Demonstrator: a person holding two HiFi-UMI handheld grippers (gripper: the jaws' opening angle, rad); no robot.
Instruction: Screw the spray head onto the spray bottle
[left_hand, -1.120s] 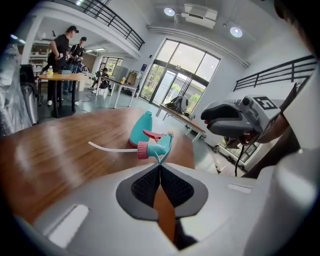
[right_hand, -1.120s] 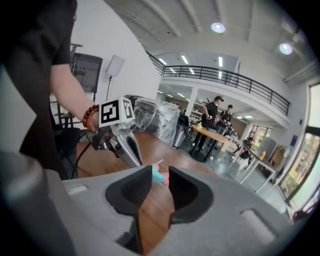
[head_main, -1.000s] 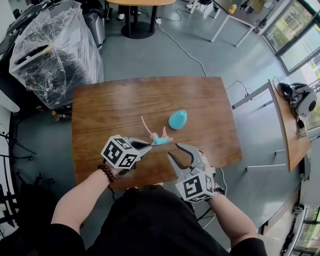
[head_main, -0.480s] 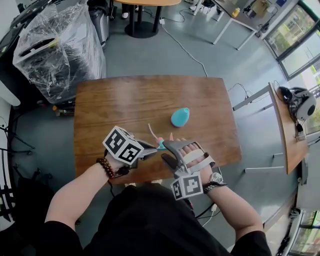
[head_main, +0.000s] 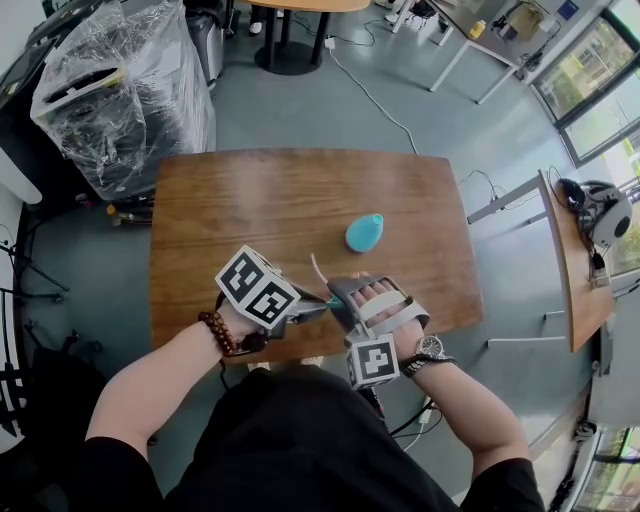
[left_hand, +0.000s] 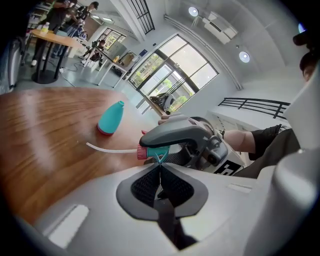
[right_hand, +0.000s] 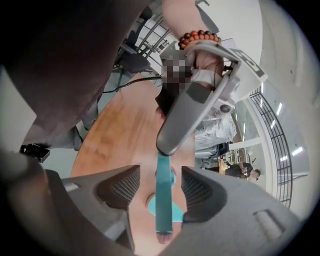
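Note:
My left gripper (head_main: 322, 303) is shut on a teal spray head (head_main: 326, 297) with a pink collar and a thin white tube (head_main: 316, 268), and holds it just above the table near the front edge. In the left gripper view the pads pinch the spray head (left_hand: 155, 151) by a thin teal tab. My right gripper (head_main: 350, 305) stands open right beside it. The teal spray head (right_hand: 163, 195) runs down the gap between its jaws without touching either pad. The teal spray bottle (head_main: 364, 232) lies on its side on the table beyond, with its red-rimmed mouth (left_hand: 104, 131) facing me.
The brown wooden table (head_main: 250, 200) stands on a grey floor. A plastic-wrapped bin (head_main: 120, 95) is at the back left. A second wooden table (head_main: 570, 260) with a headset on it stands at the right. Cables trail across the floor behind.
My right gripper has swung left and up to the spray head, and its jaws have opened wide around it. The left gripper has shifted slightly, still holding the spray head.

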